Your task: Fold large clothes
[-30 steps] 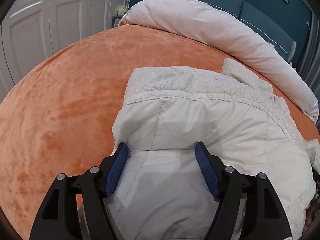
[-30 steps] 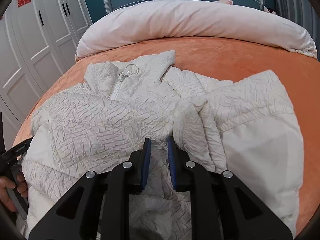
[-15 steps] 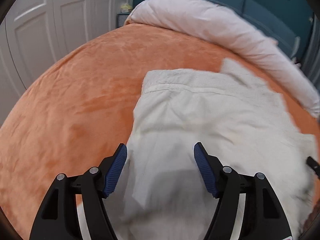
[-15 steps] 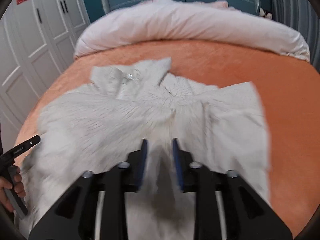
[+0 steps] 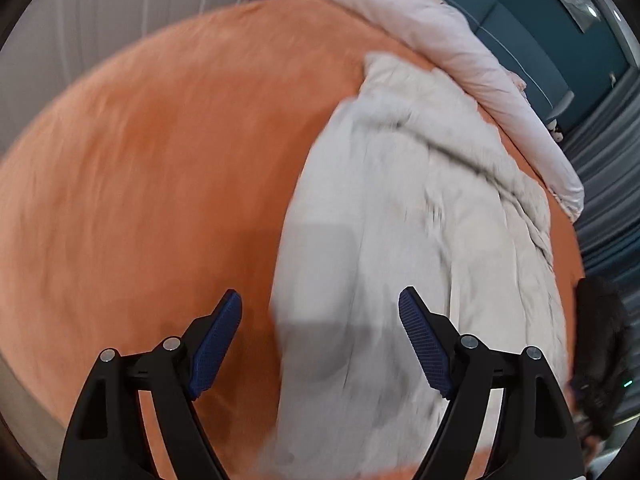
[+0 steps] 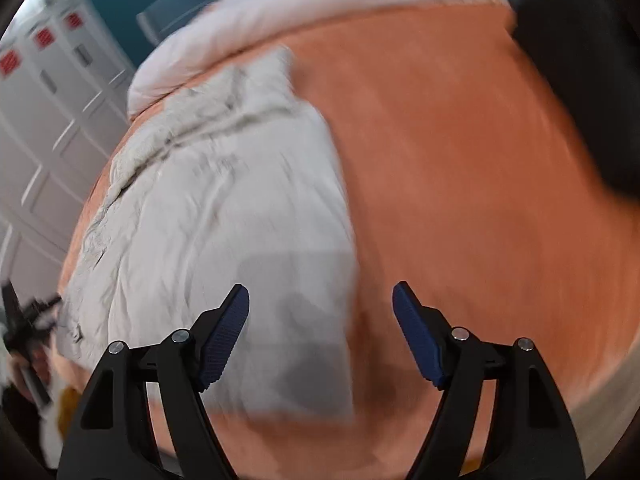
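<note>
Fingers on the left gripper (image 5: 320, 336) are spreading wide, nothing pinched, hovering over the white jacket's (image 5: 420, 216) left edge on the orange bed (image 5: 160, 168). Right wrist view: right gripper (image 6: 320, 328) is opening too, empty, above the jacket's (image 6: 224, 208) right edge.

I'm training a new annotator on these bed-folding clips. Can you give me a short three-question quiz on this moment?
1. True or false: the right gripper is clamped on the white jacket.
2. What colour is the bed cover under the jacket?
3. In the left wrist view, the rolled duvet lies: A) beyond the jacket, B) on top of it, C) between the left gripper fingers.

Key: 1. False; its jaws are opening, with nothing pinched between them. 2. Orange. 3. A.
</note>
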Motion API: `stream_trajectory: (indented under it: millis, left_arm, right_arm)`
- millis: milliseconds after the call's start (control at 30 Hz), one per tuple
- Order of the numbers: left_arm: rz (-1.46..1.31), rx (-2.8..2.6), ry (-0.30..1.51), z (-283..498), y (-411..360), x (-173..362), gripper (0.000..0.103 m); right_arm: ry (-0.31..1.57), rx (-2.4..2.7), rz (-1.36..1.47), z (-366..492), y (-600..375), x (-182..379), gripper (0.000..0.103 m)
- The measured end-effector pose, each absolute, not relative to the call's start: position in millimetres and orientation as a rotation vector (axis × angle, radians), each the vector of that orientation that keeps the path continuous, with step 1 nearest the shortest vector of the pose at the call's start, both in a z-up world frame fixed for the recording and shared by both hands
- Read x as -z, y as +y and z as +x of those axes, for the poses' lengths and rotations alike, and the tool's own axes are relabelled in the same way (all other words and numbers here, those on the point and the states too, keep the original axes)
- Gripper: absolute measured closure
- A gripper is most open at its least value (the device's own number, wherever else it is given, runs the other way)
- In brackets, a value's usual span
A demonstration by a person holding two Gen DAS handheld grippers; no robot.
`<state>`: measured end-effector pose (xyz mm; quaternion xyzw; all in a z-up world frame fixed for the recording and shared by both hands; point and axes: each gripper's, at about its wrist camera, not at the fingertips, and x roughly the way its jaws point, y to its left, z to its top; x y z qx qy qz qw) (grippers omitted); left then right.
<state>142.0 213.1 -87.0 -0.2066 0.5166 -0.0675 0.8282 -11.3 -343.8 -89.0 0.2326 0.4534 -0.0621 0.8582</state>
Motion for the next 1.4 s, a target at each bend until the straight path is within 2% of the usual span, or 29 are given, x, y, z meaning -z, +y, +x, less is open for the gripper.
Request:
stream_trajectory:
  millis: [200,233,267,300,333,367,400,433,467,633,867,967,1067,1200,1400]
  left_arm:
    - [-0.546,0.162,1.129,122,202,109,0.025]
    - [-0.539,0.163,1.125,122,201,107,0.027]
    - [-0.533,0.175,1.126,121,198,106,0.035]
    - [-0.53,0.198,1.133,121,195,104,0.044]
    - [-0.528,0.226,1.142,121,192,103,0.063]
    - [-0.519,0.244,1.15,121,190,100,0.076]
    - [-0.486,0.251,1.142,119,187,92,0.082]
    - [-0.457,0.26,1.129,116,186,86,0.089]
    - [-0.436,0.272,1.117,113,185,78,0.092]
    - [-0.339,0.333,1.066,83,177,36,0.096]
    - [-0.239,0.389,1.19,-18,195,17,0.096]
    - [-0.24,0.369,1.26,-65,207,18,0.096]
    - [-0.271,0.321,1.289,-101,213,20,0.096]
    - [-0.354,0.277,1.289,-117,214,15,0.097]
    - [-0.411,0.352,1.052,-61,200,-51,0.097]
  right_arm:
    - [0.996,0.072,0.653,-24,-326,122,0.029]
    - [0.989,0.07,0.675,-23,-323,123,0.028]
    - [0.979,0.066,0.699,-21,-320,124,0.03]
    - [0.978,0.06,0.71,-19,-317,122,0.042]
    - [0.977,0.057,0.718,-19,-315,121,0.055]
    - [0.972,0.05,0.72,-19,-313,118,0.063]
    - [0.956,0.028,0.722,-20,-310,111,0.076]
    - [0.943,0.015,0.716,-24,-310,106,0.084]
    - [0.925,-0.003,0.717,-27,-310,96,0.086]
    - [0.926,-0.05,0.621,-48,-302,56,0.091]
    - [1.189,-0.144,0.367,-129,-284,40,0.091]
    - [1.306,-0.179,0.414,-171,-279,39,0.091]
    - [1.345,-0.171,0.466,-204,-274,37,0.091]
    - [1.307,-0.149,0.528,-211,-278,30,0.092]
    - [1.023,-0.172,0.545,-153,-300,-26,0.093]
